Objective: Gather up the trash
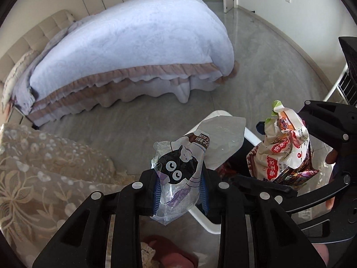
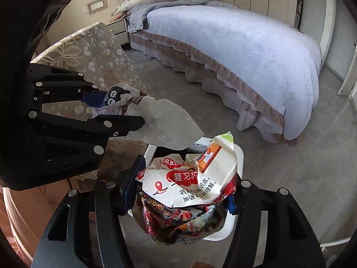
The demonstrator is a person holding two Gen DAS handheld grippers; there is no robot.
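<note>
Two claws: both are gripping trash above a white bin (image 2: 236, 156).
Left claw (image 1: 180, 189): is pinching a clear plastic wrapper (image 1: 178, 174) printed with a black cartoon face; the wrapper's clear far end is reaching over the bin's near rim.
Right claw (image 2: 180, 198): is clamping a bundle of crumpled packets (image 2: 189, 192), white paper on top and red foil below, directly over the bin opening.
Bin edges: the white rim is showing on the far and right sides in the right wrist view; the bundle is hiding most of the mouth.
Bench (image 2: 93, 51): is carrying a lace floral cloth; its corner is standing just beside the bin, on the left claw's side.
Open room: bare grey floor (image 2: 290, 178) is lying between the bin and the bed (image 2: 245, 51), whose ruffled skirt is hanging to the floor well apart from the bin.
</note>
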